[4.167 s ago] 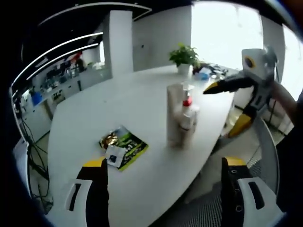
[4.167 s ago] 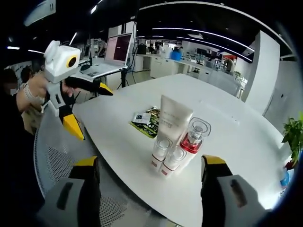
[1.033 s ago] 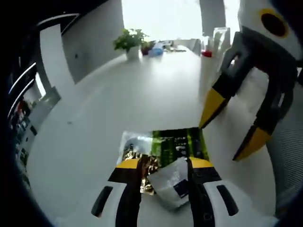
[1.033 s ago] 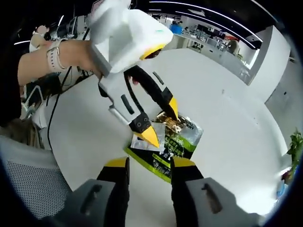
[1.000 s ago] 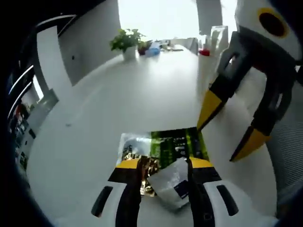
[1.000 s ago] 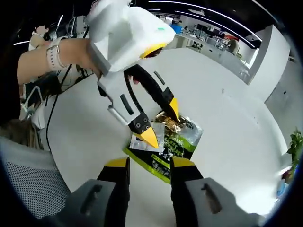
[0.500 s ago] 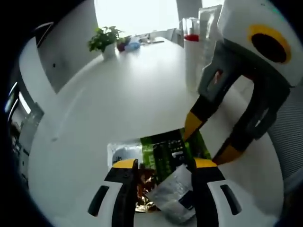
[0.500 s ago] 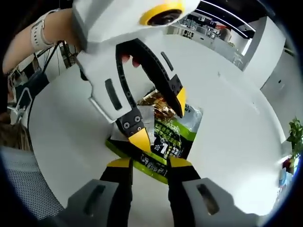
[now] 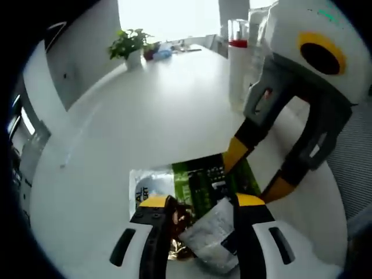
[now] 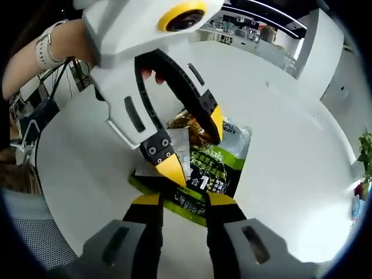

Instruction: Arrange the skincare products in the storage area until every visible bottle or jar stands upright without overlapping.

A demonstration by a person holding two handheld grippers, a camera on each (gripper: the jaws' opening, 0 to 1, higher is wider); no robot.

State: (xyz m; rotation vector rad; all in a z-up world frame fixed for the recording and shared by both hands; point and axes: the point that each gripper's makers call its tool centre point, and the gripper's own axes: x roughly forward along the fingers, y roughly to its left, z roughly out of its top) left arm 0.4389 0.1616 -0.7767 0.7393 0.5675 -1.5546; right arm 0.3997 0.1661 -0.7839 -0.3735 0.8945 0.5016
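Gripping a small silver sachet [image 9: 212,235], left gripper [image 9: 197,209] pinches it over the green snack packet [image 9: 203,180] flat on the white table [image 9: 145,116]. Right gripper [image 10: 183,202] has jaws close together at the packet's near edge; cannot tell if they actually clamp it. Farther back, the skincare bottles [image 9: 237,64] stand upright together near the table edge, red-collared one in front. Potted plant [image 9: 129,45] at far end.
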